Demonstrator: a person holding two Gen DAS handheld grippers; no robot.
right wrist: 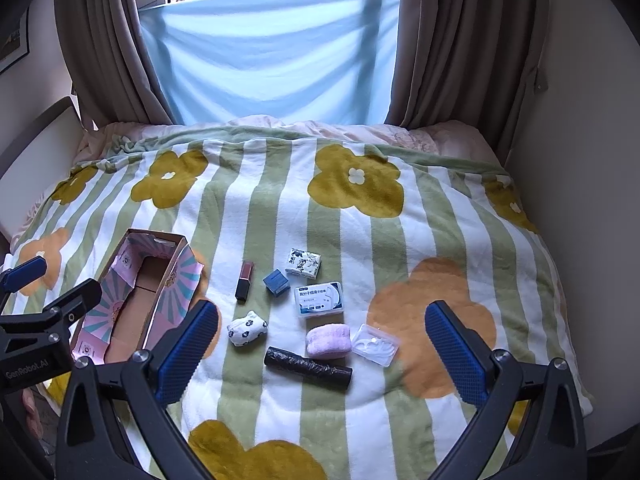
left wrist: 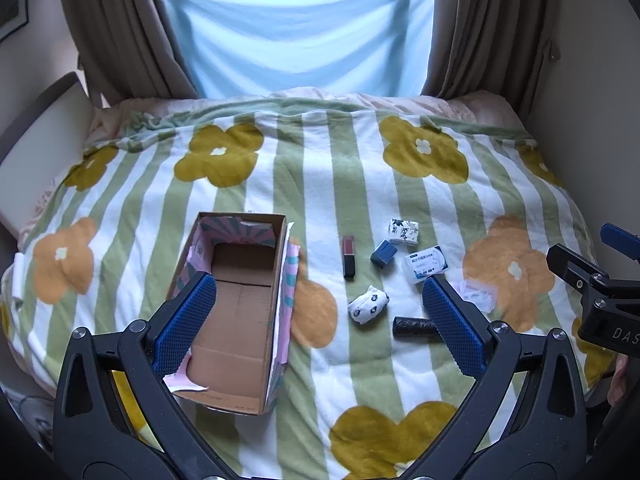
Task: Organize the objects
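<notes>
An open cardboard box with pink-and-teal flaps lies empty on the bed's left. To its right sit a lipstick, a blue cube, a floral tissue pack, a floss-pick box, a spotted white sock roll, a pink cloth roll, a clear plastic case and a black bag roll. My left gripper hovers open above the box's right side. My right gripper hovers open over the small items. Neither holds anything.
A striped blanket with big flowers covers the bed. Brown curtains and a blue sheet hang behind it. A wall borders the right side, a headboard the left. The other gripper shows at each view's edge.
</notes>
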